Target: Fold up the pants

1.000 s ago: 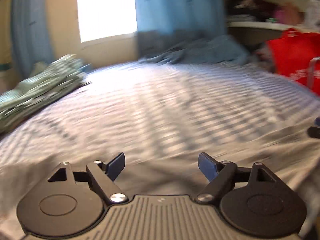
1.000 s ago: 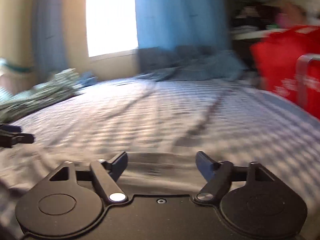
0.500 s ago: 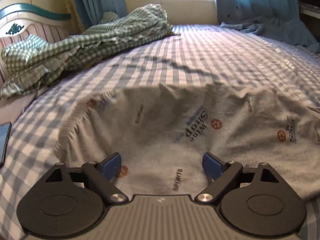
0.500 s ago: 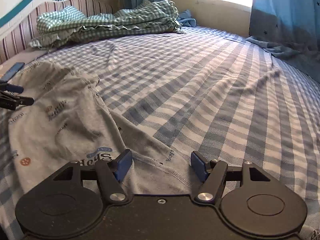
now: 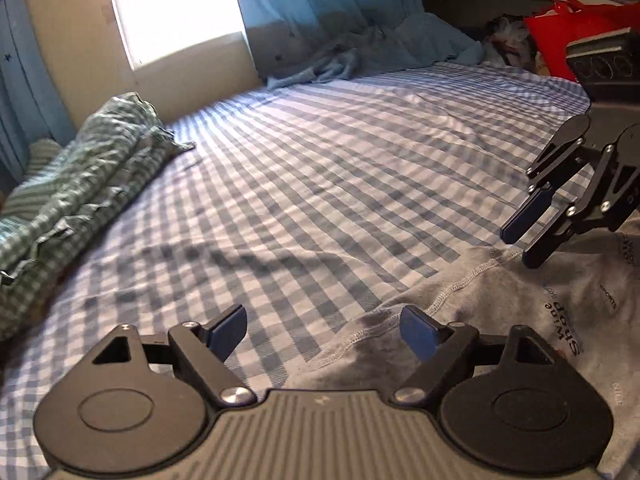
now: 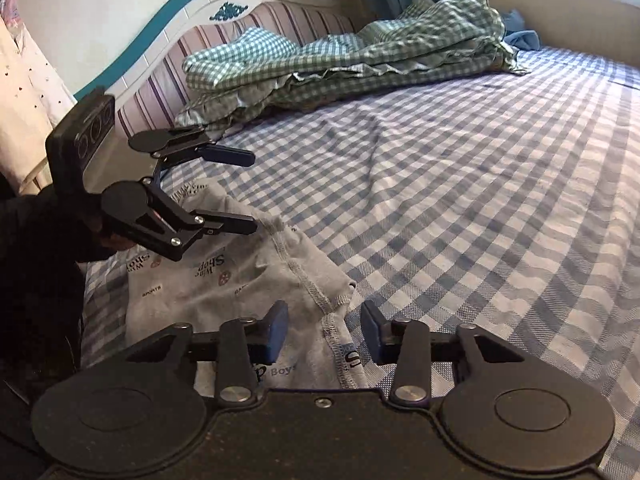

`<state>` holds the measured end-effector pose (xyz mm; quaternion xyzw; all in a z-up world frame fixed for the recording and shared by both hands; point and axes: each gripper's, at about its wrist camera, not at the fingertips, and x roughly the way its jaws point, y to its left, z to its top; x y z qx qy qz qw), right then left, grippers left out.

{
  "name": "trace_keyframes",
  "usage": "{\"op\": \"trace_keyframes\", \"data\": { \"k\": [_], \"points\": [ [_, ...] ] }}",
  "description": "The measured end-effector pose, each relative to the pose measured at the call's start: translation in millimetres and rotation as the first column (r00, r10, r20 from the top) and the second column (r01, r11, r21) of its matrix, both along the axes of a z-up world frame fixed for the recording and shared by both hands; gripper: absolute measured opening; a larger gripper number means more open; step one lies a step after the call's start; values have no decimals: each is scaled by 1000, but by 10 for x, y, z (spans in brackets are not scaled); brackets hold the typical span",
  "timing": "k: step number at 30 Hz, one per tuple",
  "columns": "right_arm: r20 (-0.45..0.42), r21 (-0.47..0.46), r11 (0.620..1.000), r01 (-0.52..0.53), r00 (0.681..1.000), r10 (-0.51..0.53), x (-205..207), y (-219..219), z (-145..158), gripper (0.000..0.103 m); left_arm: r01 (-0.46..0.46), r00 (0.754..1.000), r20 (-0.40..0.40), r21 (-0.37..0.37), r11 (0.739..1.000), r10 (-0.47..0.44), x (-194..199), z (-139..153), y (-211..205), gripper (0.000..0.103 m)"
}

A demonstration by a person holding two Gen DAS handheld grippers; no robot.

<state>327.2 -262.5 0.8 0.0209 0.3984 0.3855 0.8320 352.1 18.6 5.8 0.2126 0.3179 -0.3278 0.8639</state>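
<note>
While the grey printed pants (image 6: 240, 280) lie bunched on the blue checked bed sheet (image 5: 320, 160), close under both tools, the folding looks barely begun. No neat crease or squared stack shows; a stitched seam runs crookedly across the cloth and 1 edge is rumpled. How much of the garment is already doubled over is hard to tell, since both views cut it off at the near edge.

In its own view, the left gripper (image 5: 322, 330) stands spread wide over the seam edge, with nothing between its pads. The right gripper (image 6: 324, 332) has just been closing: its jaws are about half drawn in, the stitched seam lies between them, but the pads do not yet press on it.

By my judgement, nearly all remains: taking hold of the cloth, laying it flat, bringing the 2 legs together, then folding it down. The green checked quilt (image 6: 360, 48) sits well apart near the headboard.
</note>
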Motion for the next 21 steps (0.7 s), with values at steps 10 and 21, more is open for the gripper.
{"op": "trace_keyframes", "data": {
  "k": [10,21],
  "points": [
    [147,-45,999,-28,988,35,-425,177,46,3,41,998,-47,-131,990,-48,-95,51,132,86],
    [285,-283,952,-113,938,196,-1306,617,-294,6,59,995,-78,-38,998,-62,-397,-242,21,86]
  ]
}}
